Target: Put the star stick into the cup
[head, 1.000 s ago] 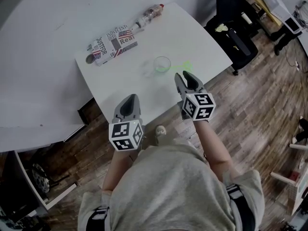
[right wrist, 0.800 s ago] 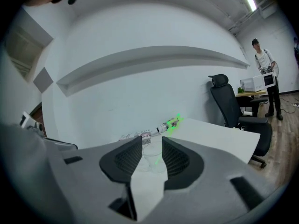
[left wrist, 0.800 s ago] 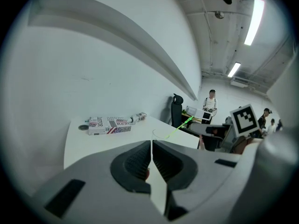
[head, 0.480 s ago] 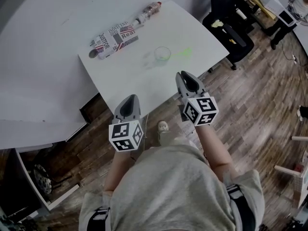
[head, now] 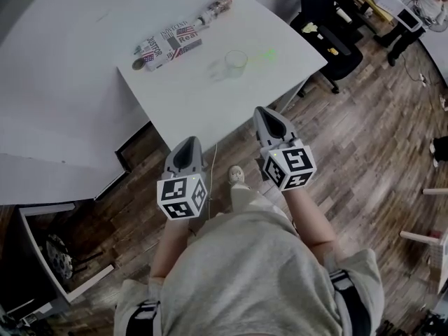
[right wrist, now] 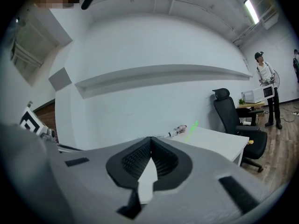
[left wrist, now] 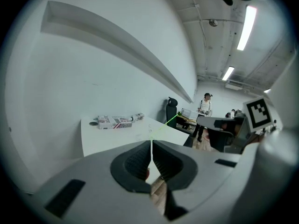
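Standing beyond right gripper (head: 262, 113) — stick (head: 265, 53) (in cup (head: 236, 61)).

Clear cup (head: 236, 61) and green star stick (head: 264, 53) on white table (head: 210, 110), patterned carton (head: 168, 44) farther back

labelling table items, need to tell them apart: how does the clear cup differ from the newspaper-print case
The cup is see-through; the newspaper-print case is opaque and printed all over. The cup stands upright; the case lies on its side. The case is much the longer of the two. Both rest on the white table, apart from each other.
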`<state>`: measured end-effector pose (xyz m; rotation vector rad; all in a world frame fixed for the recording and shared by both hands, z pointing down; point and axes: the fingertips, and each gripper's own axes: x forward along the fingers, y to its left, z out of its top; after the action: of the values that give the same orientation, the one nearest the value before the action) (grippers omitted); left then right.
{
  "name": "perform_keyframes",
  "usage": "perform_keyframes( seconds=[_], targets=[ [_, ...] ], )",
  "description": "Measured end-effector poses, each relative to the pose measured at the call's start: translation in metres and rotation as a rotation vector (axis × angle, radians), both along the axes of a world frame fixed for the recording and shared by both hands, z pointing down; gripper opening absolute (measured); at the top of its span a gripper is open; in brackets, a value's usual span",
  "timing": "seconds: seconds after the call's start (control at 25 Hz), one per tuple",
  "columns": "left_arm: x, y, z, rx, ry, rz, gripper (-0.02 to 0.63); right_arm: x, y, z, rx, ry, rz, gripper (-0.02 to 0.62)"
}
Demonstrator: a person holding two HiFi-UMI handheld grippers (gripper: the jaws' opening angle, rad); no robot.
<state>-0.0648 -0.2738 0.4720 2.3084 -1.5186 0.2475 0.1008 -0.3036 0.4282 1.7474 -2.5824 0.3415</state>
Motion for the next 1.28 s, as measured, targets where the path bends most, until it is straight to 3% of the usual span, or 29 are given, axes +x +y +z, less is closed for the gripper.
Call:
perform_keyframes(
  seconds=[0.76, 1.28],
  targets=[
    [-0.026, 0.124, -0.013, 0.037, 0.01, -0.026, 0.012, -0.036, 0.139, -0.015, 0.032, -0.029, -0.066, -0.006],
    [-0.025, 0.147, -0.019, 0.061, 0.02, -0.023, 0.012, -0.044, 0.165, -0.02, 0.055, 0.027, -0.067, -0.006]
  ],
)
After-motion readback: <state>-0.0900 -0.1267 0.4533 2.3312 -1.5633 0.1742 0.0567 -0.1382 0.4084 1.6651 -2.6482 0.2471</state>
